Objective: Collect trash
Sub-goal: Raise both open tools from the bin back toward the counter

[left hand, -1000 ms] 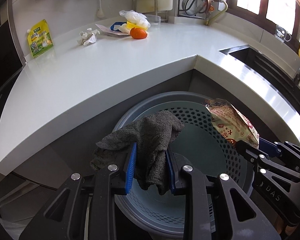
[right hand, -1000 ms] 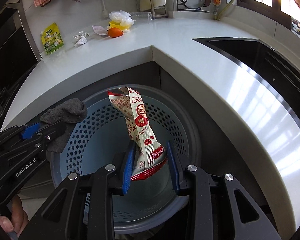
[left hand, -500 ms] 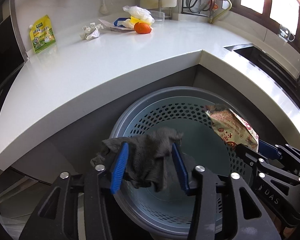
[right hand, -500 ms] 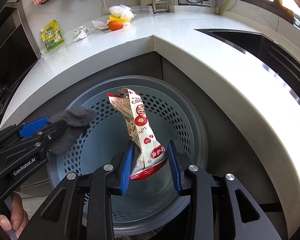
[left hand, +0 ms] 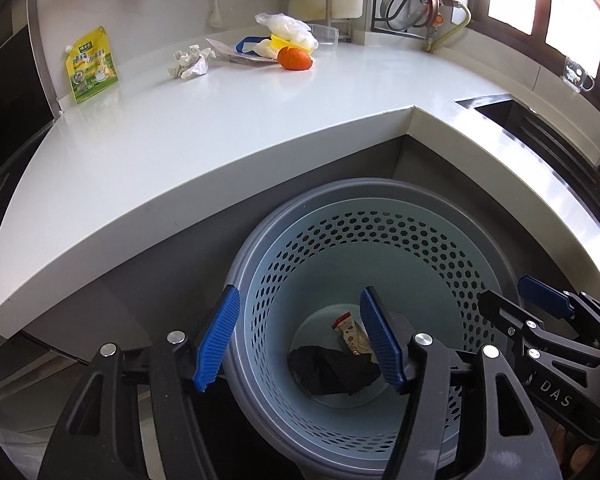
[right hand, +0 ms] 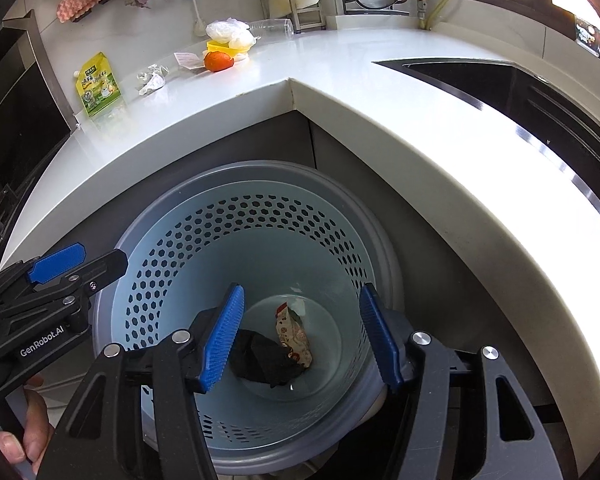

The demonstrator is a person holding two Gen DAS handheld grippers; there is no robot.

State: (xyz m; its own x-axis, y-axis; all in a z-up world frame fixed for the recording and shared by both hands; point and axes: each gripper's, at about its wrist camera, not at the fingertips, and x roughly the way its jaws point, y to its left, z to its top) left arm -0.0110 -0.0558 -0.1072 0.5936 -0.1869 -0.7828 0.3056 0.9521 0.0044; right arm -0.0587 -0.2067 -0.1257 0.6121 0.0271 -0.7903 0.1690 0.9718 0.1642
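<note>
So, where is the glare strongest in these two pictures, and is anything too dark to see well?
Right wrist view: the countertop near the window is blown out to white. Left wrist view: milder glare there. In both, the dark cloth at the bin bottom shows little detail; fisheye bends the counter edges.

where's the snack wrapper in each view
Left wrist: the snack wrapper lies at the bottom of the bin, lower centre, just left of the right blue pad.
Right wrist: the wrapper lies at the bin bottom, between the open tongs.
Shared landmark: the dark cloth touching it.
</note>
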